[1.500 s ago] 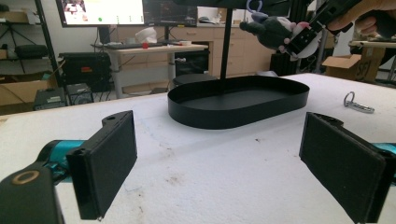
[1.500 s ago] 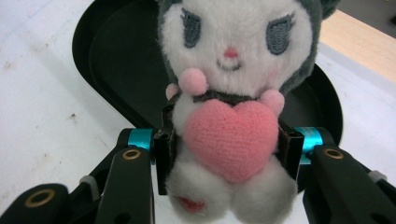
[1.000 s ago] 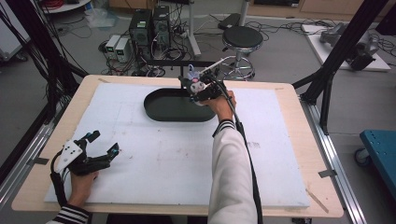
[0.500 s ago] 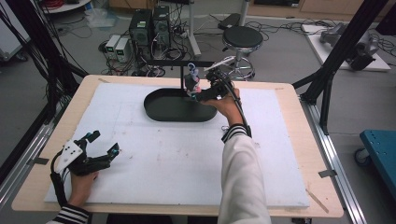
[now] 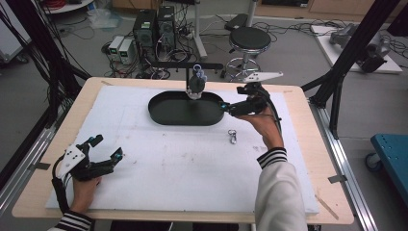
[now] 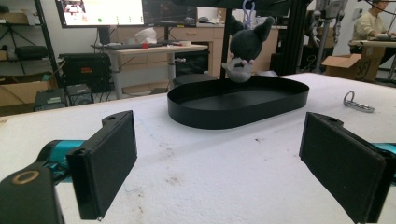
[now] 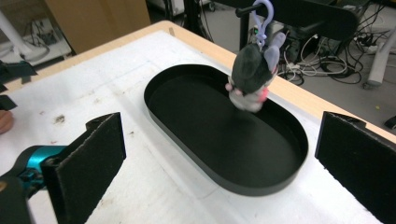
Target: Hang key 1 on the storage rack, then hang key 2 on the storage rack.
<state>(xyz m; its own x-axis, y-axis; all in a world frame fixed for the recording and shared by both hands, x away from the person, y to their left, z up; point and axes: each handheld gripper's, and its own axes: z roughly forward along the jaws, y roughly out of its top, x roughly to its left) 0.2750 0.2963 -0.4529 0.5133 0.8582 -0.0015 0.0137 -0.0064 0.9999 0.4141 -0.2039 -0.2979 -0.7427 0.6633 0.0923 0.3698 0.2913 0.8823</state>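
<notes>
plush keychain toy [image 5: 196, 83], dark grey and fuzzy with pale ears and a light underside, is seen hung by a lilac plastic clip [image 7: 263, 14] from a black horizontal bar [image 5: 187, 65], dangling over the far rim of the black oval tray [image 5: 163, 113]. the tray is smooth and matte, with a low upright wall, and is set on a white foam sheet [image 5: 183, 163] laid over the wooden table [image 5: 312, 144]; the sheet is marked with faint scuffs and brown specks. no readable writing is found on the toy or the tray. a small metal key ring [image 5: 233, 137] is seen lying on the foam just in front of the tray's right end. the right hand-held gripper [image 5: 230, 107] is held just beside the tray's right end, apart from the toy; its flat black rectangular pads have just been spread wide, with nothing between them. the left hand-held gripper [image 5: 107, 147] is held at the near left of the foam, well apart from the tray, its jaws also spread wide and empty.
</notes>
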